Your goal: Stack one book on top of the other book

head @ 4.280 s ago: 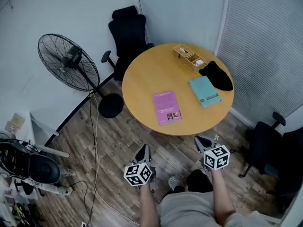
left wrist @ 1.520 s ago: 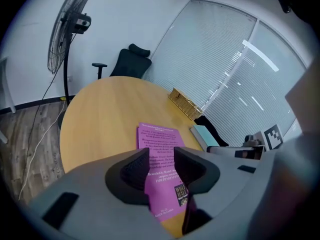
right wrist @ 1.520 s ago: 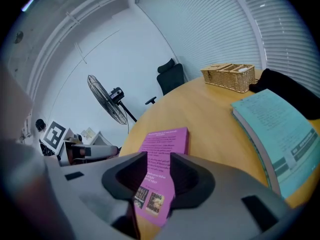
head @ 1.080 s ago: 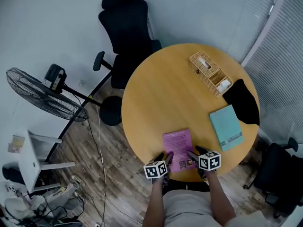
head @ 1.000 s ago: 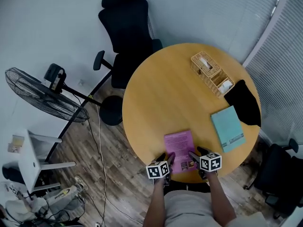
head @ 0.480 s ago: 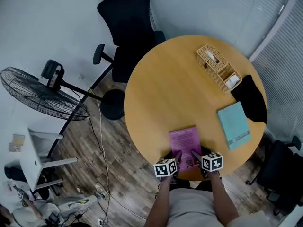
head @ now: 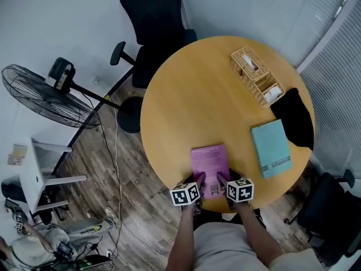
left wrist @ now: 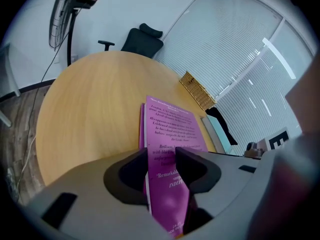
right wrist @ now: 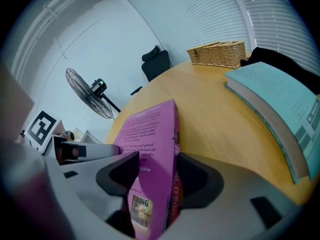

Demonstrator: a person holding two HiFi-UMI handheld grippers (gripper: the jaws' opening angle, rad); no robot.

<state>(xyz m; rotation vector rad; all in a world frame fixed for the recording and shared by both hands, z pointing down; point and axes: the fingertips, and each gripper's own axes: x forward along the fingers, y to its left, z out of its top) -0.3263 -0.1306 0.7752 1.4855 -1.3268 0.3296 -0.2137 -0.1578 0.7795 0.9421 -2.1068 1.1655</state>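
A purple book lies flat near the front edge of the round wooden table. A teal book lies to its right, apart from it. My left gripper is at the purple book's near left corner, its pads pressing on the purple book from both faces. My right gripper is at the near right corner by the spine. Its jaws are closing with the purple book between them. The teal book shows at the right in the right gripper view.
A wicker basket and a black cloth sit at the table's far right. A black office chair stands behind the table and a floor fan at the left. Another chair stands at the right.
Both grippers came from over the floor in front of the table to the purple book's near edge. Over the last second they stayed there; the book has not visibly moved.
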